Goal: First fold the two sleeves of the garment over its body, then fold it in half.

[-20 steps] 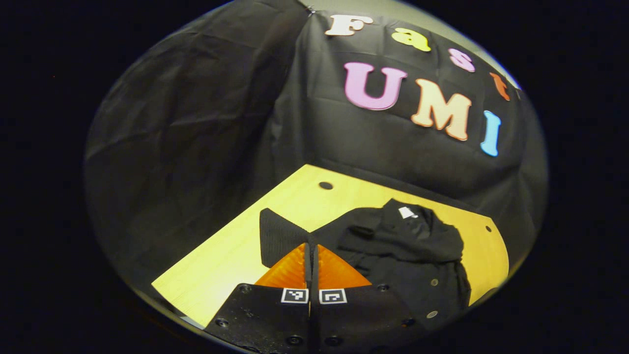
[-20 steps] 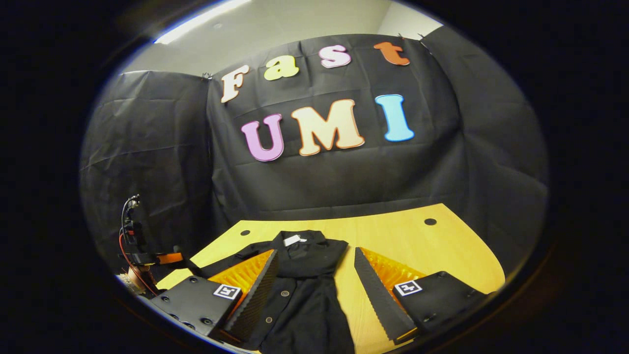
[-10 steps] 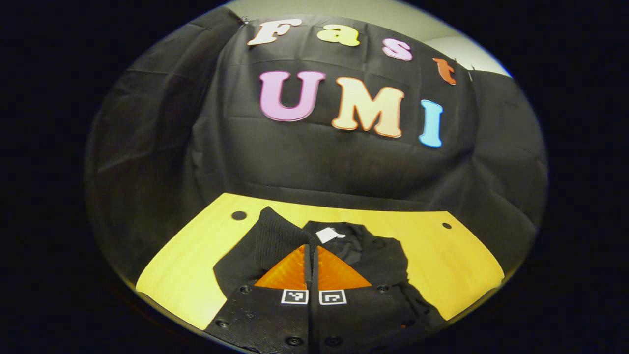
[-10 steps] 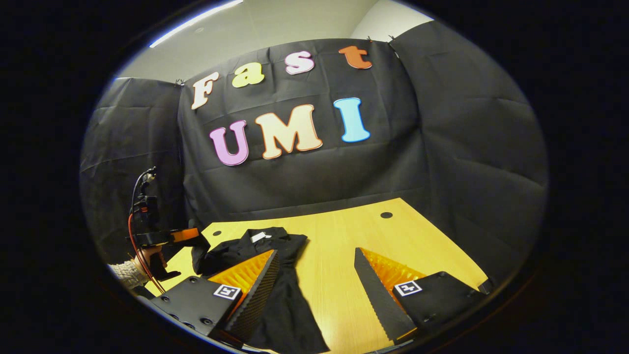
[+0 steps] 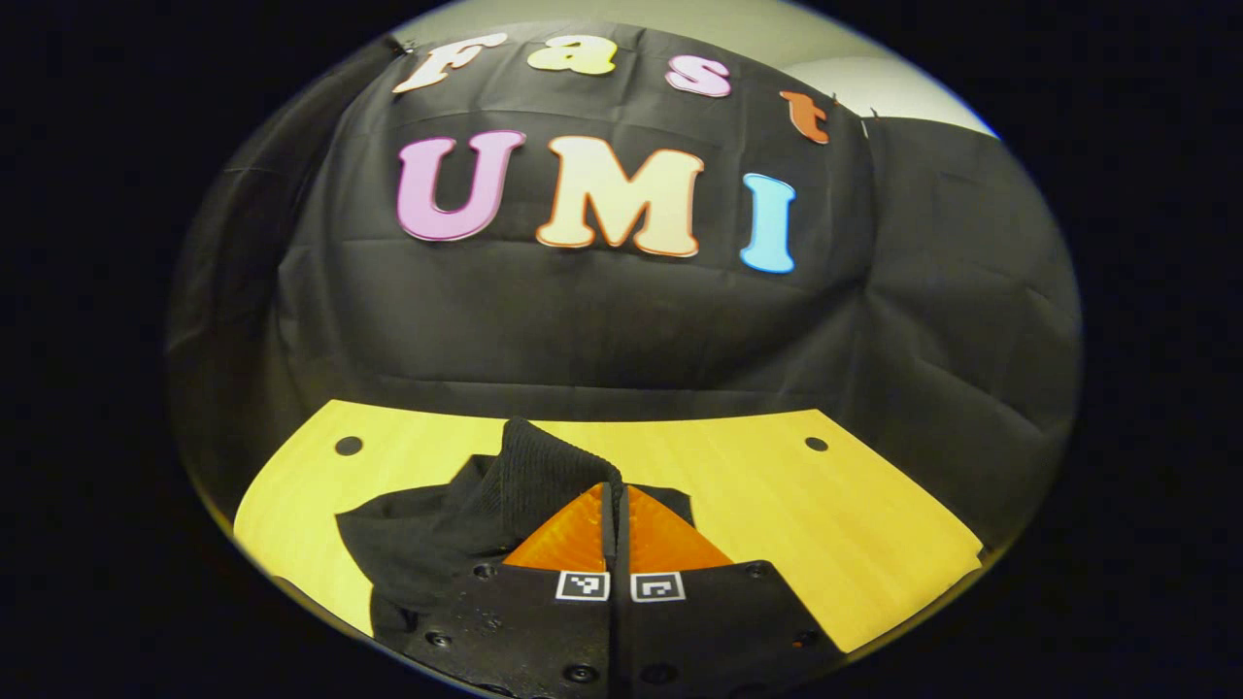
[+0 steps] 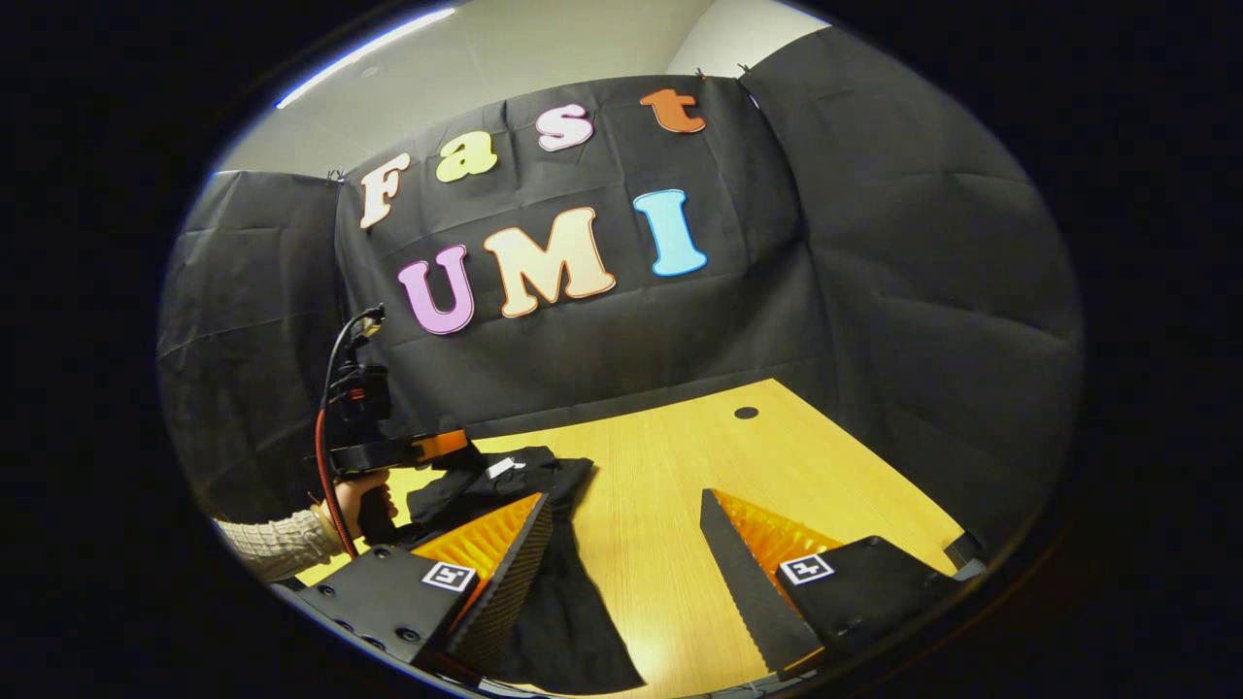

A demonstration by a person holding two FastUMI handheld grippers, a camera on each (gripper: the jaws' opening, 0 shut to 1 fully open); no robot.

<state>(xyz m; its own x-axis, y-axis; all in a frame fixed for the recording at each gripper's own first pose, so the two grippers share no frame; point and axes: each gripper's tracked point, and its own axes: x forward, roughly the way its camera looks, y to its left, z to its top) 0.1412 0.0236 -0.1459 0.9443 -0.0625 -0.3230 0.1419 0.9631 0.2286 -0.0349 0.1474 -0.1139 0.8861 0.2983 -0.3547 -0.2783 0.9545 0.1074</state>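
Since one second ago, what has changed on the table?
The left gripper, shut on the sleeve cuff, carried it across over the garment, and the collar tag passed behind the cuff in its view. The right gripper stayed open, holding nothing.

In the left gripper view, the left gripper [image 5: 613,505] hides the middle of the black garment [image 5: 418,534], whose lower part runs past the bottom edge. In the right gripper view, the garment's hem [image 6: 573,650] is cut off at bottom centre, and the sleeve [image 6: 267,544] of the person's arm leaves at lower left.
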